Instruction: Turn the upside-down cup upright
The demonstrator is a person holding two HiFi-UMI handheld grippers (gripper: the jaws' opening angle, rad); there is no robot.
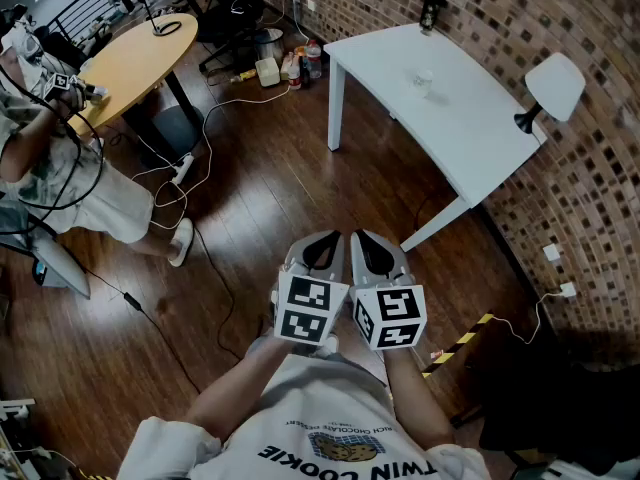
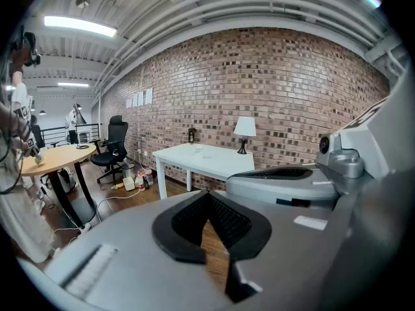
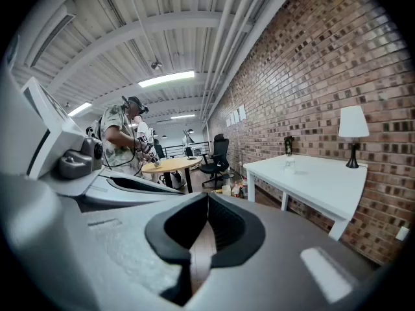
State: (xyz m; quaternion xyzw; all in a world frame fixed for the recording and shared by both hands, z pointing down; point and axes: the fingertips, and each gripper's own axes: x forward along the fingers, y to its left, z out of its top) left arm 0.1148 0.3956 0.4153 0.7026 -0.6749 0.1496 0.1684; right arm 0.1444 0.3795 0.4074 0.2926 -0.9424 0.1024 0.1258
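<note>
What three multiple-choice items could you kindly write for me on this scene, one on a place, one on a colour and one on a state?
1. Where is the small clear cup?
A. On a round wooden table
B. On the white rectangular table
C. On the floor

2. What colour is the shade of the table lamp?
A. Red
B. Green
C. White

3. How are the left gripper and the right gripper set?
A. Both shut, with nothing between the jaws
B. Both wide open
C. Each shut on a cup

Answers:
1. B: the head view shows the cup on the white top, near the brick wall.
2. C: the shade is plainly white against the bricks.
3. A: in each gripper view the black pads meet, with only floor behind them.
</note>
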